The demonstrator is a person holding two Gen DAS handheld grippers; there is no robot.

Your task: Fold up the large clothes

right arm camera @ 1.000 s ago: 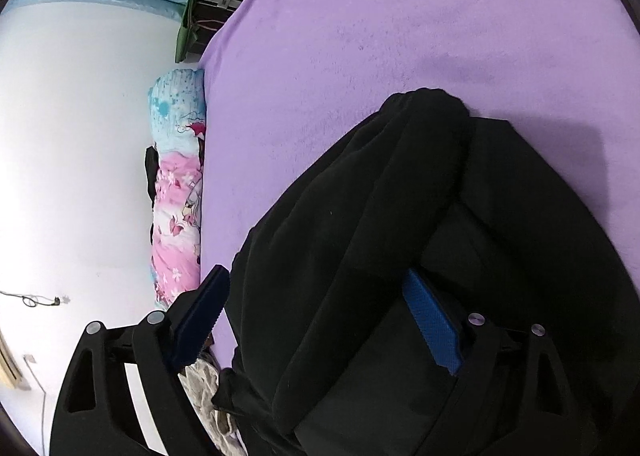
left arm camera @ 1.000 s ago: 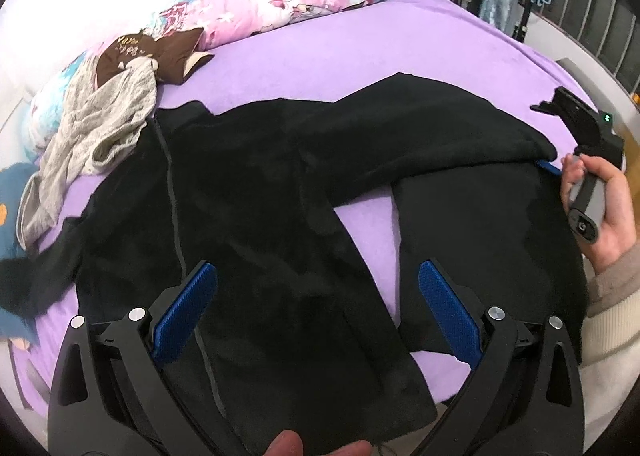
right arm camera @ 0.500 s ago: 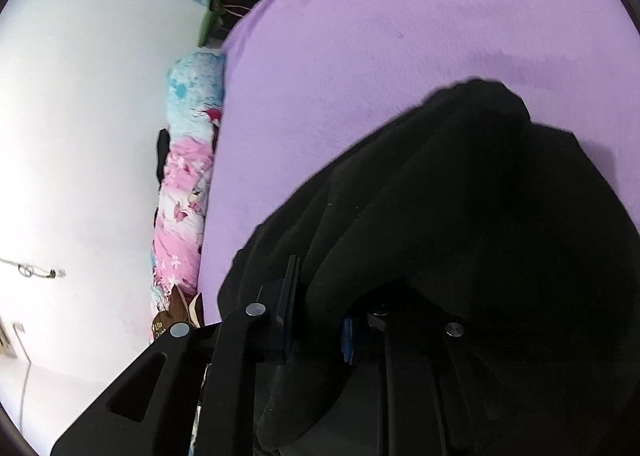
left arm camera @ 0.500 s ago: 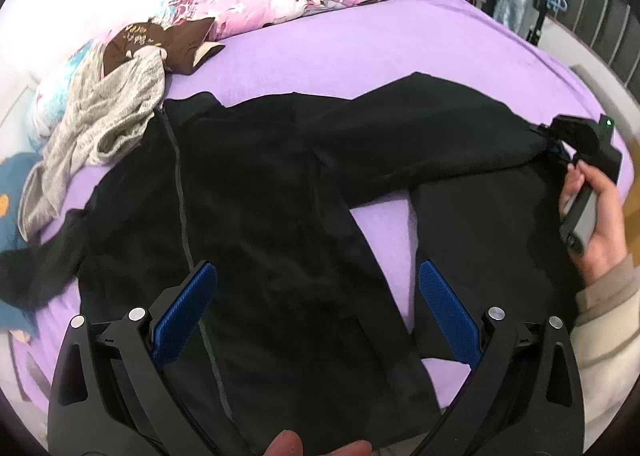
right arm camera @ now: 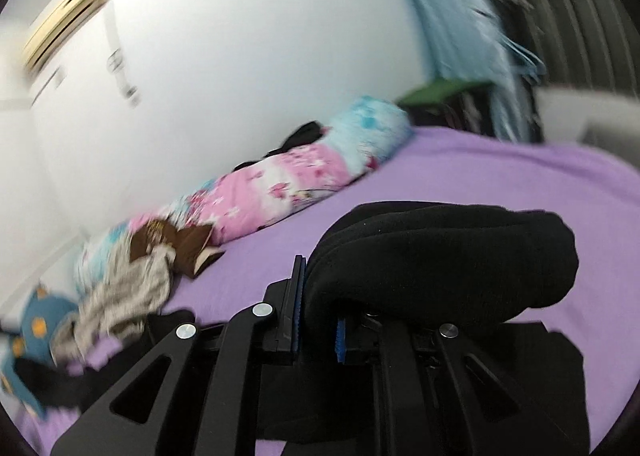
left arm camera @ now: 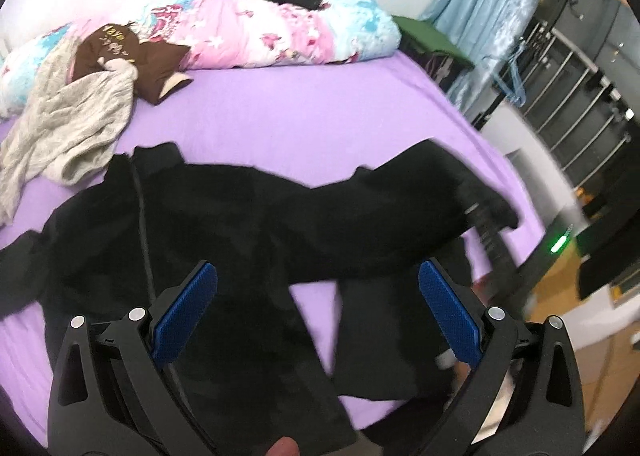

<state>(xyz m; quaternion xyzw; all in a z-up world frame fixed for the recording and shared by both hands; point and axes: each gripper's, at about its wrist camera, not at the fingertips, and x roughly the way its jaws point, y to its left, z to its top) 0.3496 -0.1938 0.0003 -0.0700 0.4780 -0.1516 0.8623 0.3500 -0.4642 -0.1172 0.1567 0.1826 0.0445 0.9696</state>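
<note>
My right gripper (right arm camera: 316, 330) is clamped on the black sleeve (right arm camera: 440, 252): the cuff end bulges out over the closed blue pads in the lower middle of the right wrist view, lifted clear of the purple bed (right arm camera: 520, 176). My left gripper (left arm camera: 318, 312) stands wide open and holds nothing; its two blue pads frame the bottom of the left wrist view with the cloth lying under them, untouched.

The black jacket (left arm camera: 208, 224) lies spread across the middle of the left wrist view, zip side up, its body toward the lower left and the raised sleeve stretching to the right edge of the bed.

As I judge it, the fold has barely begun. One sleeve is in hand, ready to be carried across the body; the other sleeve at the far left, the hem and the final halving all look undone. The grey garment (left arm camera: 68, 128) and brown garment (left arm camera: 132, 56) at upper left, heaped against the floral quilt (left arm camera: 280, 32), also wait unfolded.
</note>
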